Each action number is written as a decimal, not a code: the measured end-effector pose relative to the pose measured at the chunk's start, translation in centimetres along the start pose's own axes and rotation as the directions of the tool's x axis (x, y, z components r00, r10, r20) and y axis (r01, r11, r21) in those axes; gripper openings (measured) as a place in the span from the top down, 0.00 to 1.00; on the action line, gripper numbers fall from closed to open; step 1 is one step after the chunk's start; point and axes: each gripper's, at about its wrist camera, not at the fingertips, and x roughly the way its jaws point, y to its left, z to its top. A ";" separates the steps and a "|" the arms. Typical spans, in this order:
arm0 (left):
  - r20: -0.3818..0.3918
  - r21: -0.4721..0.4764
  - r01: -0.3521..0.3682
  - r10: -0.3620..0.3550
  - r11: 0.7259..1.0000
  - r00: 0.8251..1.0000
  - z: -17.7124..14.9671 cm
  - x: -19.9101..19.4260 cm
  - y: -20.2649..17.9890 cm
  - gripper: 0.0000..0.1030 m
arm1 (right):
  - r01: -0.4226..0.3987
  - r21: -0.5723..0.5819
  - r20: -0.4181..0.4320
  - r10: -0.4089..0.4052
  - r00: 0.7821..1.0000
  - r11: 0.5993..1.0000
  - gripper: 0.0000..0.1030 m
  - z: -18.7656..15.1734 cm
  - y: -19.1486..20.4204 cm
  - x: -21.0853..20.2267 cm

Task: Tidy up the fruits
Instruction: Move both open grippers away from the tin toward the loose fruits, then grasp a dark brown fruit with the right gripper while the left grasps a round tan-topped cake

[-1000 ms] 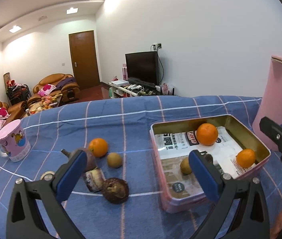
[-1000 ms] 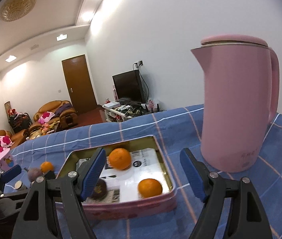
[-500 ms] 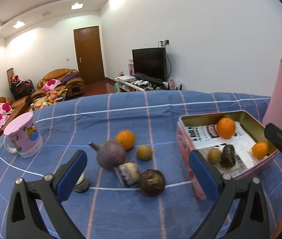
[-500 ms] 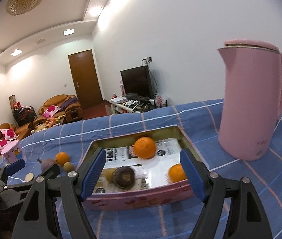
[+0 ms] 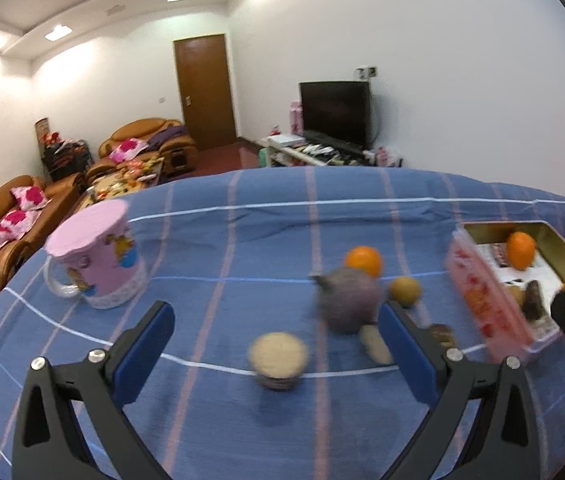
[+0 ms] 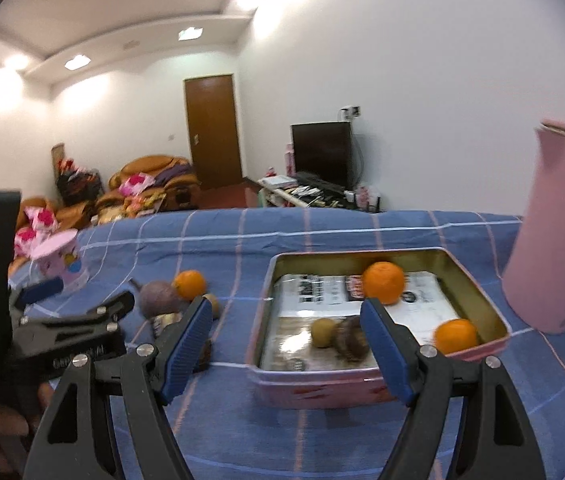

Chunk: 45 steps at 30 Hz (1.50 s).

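Note:
A pink tin (image 6: 362,384) holds two oranges (image 6: 384,281), a kiwi (image 6: 323,332) and a dark fruit (image 6: 350,339); it shows at the right in the left wrist view (image 5: 486,304). Loose on the blue cloth lie an orange (image 5: 364,261), a purple fruit (image 5: 348,300), a kiwi (image 5: 404,290), a cut half fruit (image 5: 278,360) and a pale piece (image 5: 374,344). My left gripper (image 5: 274,344) is open and empty, low over the loose fruit. My right gripper (image 6: 286,340) is open and empty before the tin's left wall.
A pink mug (image 5: 98,256) stands at the left of the table. A tall pink kettle (image 6: 558,232) stands right of the tin. The left gripper's body (image 6: 42,336) shows at the left in the right wrist view. Sofas and a television lie beyond the table.
Both grippers have swung left. The left gripper now faces the loose fruit and mug instead of the tin. The right gripper now faces the tin, the kettle shifting to the right edge.

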 end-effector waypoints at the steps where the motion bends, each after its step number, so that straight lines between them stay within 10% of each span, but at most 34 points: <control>1: -0.006 -0.013 -0.006 0.006 1.000 1.000 0.0 0.1 0.6 0.00 | -0.014 -0.009 -0.013 0.014 1.000 1.000 0.25 0.0 0.5 0.3; 17: -0.045 -0.118 -0.075 0.070 0.990 0.997 0.8 1.9 7.5 0.00 | -0.199 -0.164 -0.341 0.134 0.930 0.966 0.50 -1.0 7.7 7.2; 26: -0.065 -0.053 -0.035 0.031 0.998 0.997 0.7 1.9 6.5 0.00 | -0.135 -0.368 -0.395 -0.023 0.919 0.920 0.53 -1.5 9.1 9.6; 30: -0.077 -0.022 -0.005 0.003 1.000 0.997 0.6 2.0 5.9 0.00 | -0.102 -0.398 -0.371 -0.059 0.927 0.912 0.74 -1.8 8.4 9.0; 39: -0.107 0.089 0.155 -0.145 0.984 0.984 0.0 1.5 3.0 0.01 | -0.225 -0.133 -0.197 0.197 0.961 0.965 0.74 -0.4 4.8 3.9; 45: -0.155 0.135 0.190 -0.168 0.972 0.973 -0.4 2.4 1.1 0.19 | -0.249 -0.051 -0.191 0.236 0.953 0.967 0.74 0.0 4.5 4.3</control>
